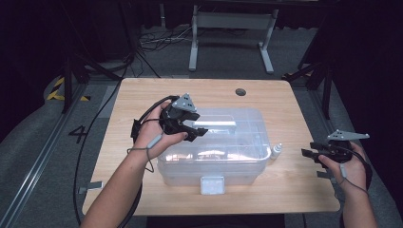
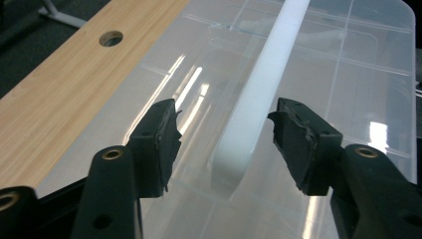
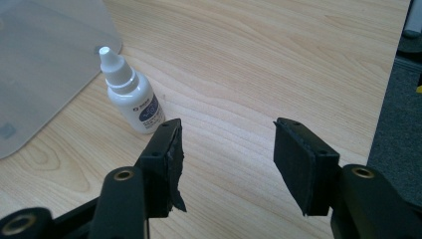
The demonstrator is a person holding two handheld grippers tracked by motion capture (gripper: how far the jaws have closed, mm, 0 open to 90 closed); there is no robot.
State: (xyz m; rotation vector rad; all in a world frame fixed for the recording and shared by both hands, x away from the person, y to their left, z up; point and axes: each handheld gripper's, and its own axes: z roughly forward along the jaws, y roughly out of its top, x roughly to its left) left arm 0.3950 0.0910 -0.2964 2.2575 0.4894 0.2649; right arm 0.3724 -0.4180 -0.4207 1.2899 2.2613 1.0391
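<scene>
Below, clear plastic box (image 2: 348,74), white bar handle (image 2: 259,94), woodgrain table (image 2: 54,99)

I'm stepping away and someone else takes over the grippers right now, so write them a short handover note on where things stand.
Left gripper: open, over the lid of the clear plastic box, jaws either side of the white handle, pads not on it.
Right gripper: open, holding nothing, above bare table at the right edge.
Small white dropper bottle: upright on the table just right of the box, untouched.
Done: left gripper lined up on the handle.
Left: likely close on the handle and lift the lid, which is still on; the bottle probably goes in after.
</scene>
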